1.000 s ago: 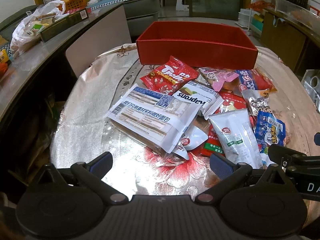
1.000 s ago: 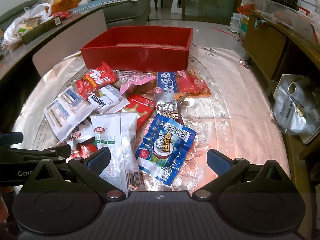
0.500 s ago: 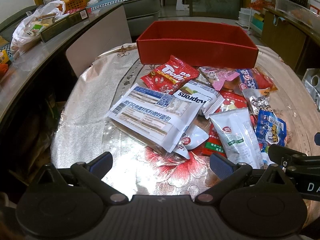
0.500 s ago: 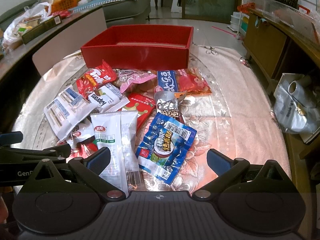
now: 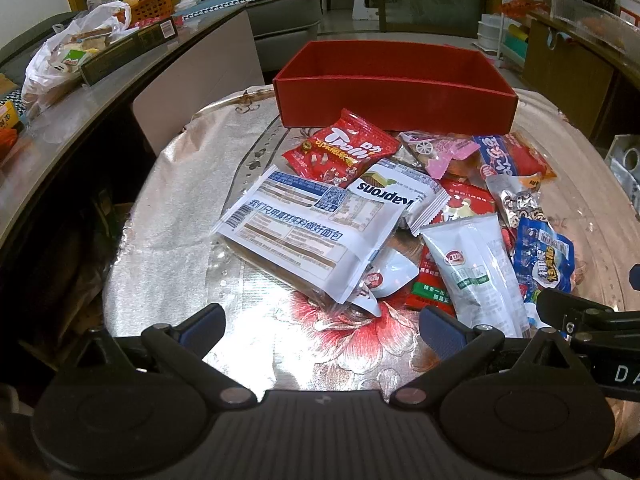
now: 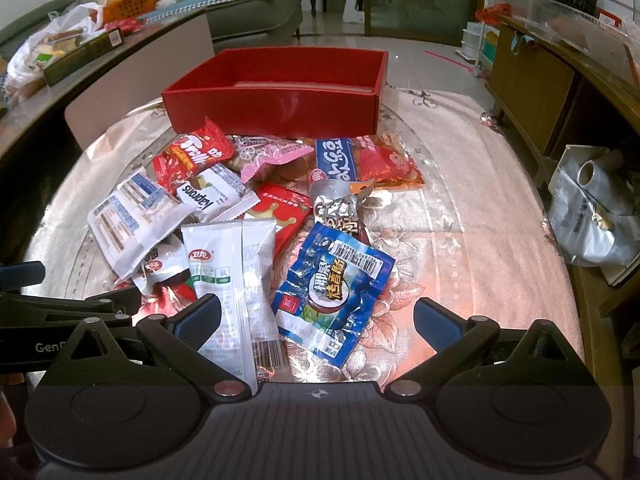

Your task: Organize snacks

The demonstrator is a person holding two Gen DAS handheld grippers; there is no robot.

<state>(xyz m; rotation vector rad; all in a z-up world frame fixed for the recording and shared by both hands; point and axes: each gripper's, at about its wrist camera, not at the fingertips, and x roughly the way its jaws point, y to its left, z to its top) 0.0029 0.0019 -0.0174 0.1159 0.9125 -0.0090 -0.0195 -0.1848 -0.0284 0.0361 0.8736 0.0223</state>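
Note:
An empty red box (image 5: 396,92) (image 6: 276,100) stands at the far side of the table. A pile of snack packets lies in front of it: a large white bread pack (image 5: 308,228), a red Trolli bag (image 5: 344,152) (image 6: 192,158), a white Kaprons pack (image 5: 400,192), a white tube pack (image 6: 228,268) and a blue packet (image 6: 332,292). My left gripper (image 5: 322,330) is open and empty just short of the bread pack. My right gripper (image 6: 316,318) is open and empty, low over the blue packet and tube pack.
The table wears a floral cloth (image 6: 460,216). A curved counter (image 5: 80,92) with bags and boxes runs along the left. A wooden cabinet (image 6: 532,84) and a plastic bag (image 6: 592,216) stand at the right. A sofa (image 5: 280,12) is behind.
Both grippers have crept slightly forward toward the pile. Both stay open and the snacks have not moved.

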